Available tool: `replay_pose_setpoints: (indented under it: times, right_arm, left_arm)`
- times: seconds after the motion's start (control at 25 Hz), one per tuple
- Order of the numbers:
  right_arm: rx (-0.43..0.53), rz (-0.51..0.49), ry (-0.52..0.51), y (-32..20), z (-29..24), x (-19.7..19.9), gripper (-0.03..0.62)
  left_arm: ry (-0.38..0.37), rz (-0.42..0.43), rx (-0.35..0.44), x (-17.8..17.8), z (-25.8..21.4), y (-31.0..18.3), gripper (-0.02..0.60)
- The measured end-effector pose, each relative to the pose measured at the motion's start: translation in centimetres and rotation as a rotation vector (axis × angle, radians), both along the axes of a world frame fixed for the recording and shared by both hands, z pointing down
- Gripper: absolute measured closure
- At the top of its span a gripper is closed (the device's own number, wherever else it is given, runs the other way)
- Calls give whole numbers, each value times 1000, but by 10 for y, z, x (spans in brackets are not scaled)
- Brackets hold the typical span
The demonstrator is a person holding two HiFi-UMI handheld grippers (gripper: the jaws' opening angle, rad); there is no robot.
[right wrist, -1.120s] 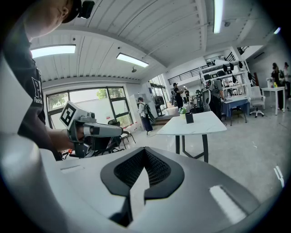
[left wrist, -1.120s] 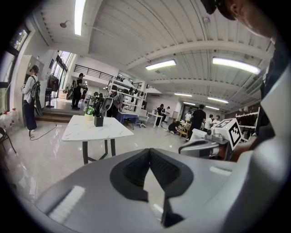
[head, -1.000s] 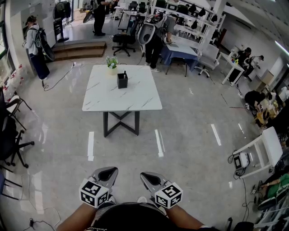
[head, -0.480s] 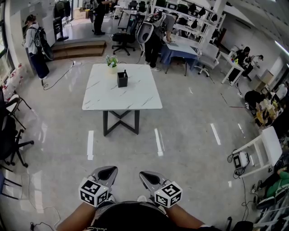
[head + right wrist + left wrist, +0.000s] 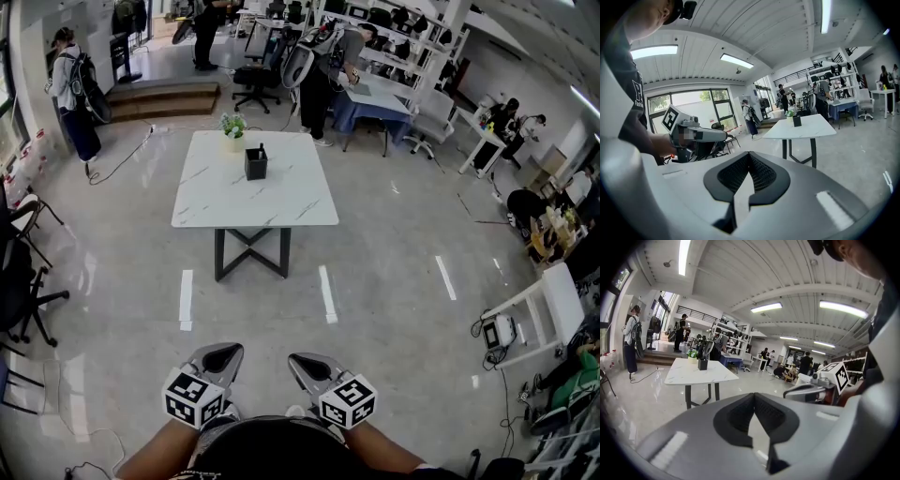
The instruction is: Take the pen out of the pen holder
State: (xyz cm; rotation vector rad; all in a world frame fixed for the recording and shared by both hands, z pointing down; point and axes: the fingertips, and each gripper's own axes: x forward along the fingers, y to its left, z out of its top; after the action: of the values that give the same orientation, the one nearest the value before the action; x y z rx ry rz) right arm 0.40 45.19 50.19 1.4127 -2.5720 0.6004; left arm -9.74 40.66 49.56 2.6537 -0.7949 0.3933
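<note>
The pen [image 5: 260, 148] stands in the one black pen holder [image 5: 255, 166] at the upper centre of the head view. The holder is on the far half of the single white marble table [image 5: 272, 202], just beside one small potted plant [image 5: 232, 128]. Only one pen tip shows above the holder's rim, and it is too small to tell more. At the bottom of that view you hold two grippers side by side, well apart from the table. Your left gripper [image 5: 221, 356] is just left of centre and your right gripper [image 5: 307, 364] is just right of it, each carrying one marker cube. In the left gripper view, the jaw tips meet with nothing between them. There the table sits at middle left with the pen holder and the potted plant on it, and your right gripper shows at middle right. In the right gripper view, the jaws are likewise closed tip to tip and empty, with the table right of centre and your left gripper at middle left.
</note>
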Motion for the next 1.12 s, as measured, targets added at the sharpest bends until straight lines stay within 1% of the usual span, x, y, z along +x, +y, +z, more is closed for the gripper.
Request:
replay_pose_setpoints:
  times: [0.36, 0.68, 1.12]
  right_arm:
    - [-4, -5, 15, -10, 3, -17, 594]
    - [15, -2, 19, -25, -2, -44, 594]
    - [15, 15, 21, -35, -1, -79, 594]
  left_arm:
    - [9, 2, -3, -14, 2, -10, 525]
    - [9, -4, 5, -42, 0, -25, 525]
    - [0, 31, -1, -69, 3, -34, 525]
